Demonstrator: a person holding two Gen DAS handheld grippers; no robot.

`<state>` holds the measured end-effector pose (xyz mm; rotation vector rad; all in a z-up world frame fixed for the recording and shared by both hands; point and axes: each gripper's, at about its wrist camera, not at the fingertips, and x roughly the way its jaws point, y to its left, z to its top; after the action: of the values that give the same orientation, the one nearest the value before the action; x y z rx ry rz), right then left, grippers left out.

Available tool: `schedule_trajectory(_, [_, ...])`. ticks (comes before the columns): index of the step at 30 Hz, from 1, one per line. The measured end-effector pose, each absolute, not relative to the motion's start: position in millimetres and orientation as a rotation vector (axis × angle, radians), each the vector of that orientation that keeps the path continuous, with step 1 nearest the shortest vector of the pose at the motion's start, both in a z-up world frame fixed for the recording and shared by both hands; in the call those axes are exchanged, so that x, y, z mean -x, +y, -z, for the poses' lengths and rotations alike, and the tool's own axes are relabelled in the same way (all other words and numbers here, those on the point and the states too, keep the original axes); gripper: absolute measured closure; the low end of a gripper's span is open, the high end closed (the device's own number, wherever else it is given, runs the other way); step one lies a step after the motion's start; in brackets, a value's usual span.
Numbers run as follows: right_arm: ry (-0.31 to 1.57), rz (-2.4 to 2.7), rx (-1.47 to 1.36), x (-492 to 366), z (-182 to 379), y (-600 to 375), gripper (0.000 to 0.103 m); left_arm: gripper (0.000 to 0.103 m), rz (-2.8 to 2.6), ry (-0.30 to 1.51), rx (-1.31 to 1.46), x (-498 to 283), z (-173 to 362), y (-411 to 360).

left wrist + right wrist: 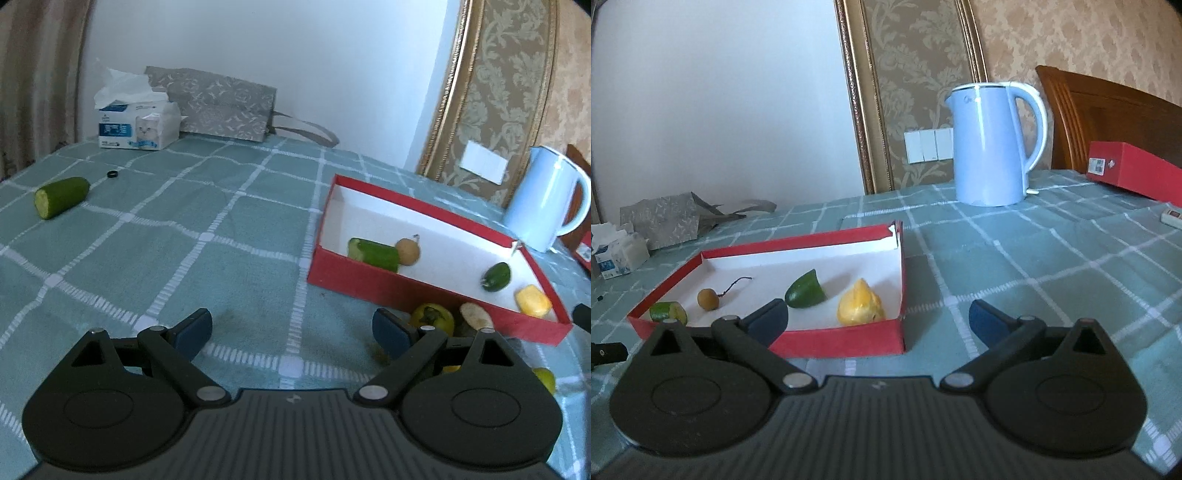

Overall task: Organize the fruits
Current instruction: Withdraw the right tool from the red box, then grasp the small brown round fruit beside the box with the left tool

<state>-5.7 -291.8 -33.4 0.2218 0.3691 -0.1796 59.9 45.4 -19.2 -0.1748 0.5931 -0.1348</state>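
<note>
A red box lid with a white inside (369, 282) (846, 341) lies on the checked tablecloth. It holds a cucumber piece (375, 253) (668, 312), a brown longan (408, 251) (708, 299), a green fruit piece (496, 277) (805, 291) and a yellow fruit piece (533, 301) (860, 304). Outside its near wall lie a yellow-green persimmon (432, 319) and a pale slice (476, 315). Another cucumber piece (61, 195) lies far left. My left gripper (291, 332) is open and empty over the cloth. My right gripper (879, 317) is open and empty, at the lid's near right corner.
A light blue kettle (543, 195) (991, 144) stands behind the lid. A tissue box (138, 123) and a grey paper bag (221, 103) are at the back. A small black ring (112, 173) lies on the cloth. A red box (1130, 171) sits far right.
</note>
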Motion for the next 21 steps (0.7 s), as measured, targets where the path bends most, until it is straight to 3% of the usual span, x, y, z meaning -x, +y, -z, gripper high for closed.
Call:
schedule_trajectory(8, [0.388,0.181,-0.237,3,35,-294,0.0,0.009,0.191,0.538,0.051,-49,16,23])
schedule_trajectory(21, [0.392,0.183,-0.235,3,36,-293,0.0,0.009,0.305,0.595,0.005,-55,19,13])
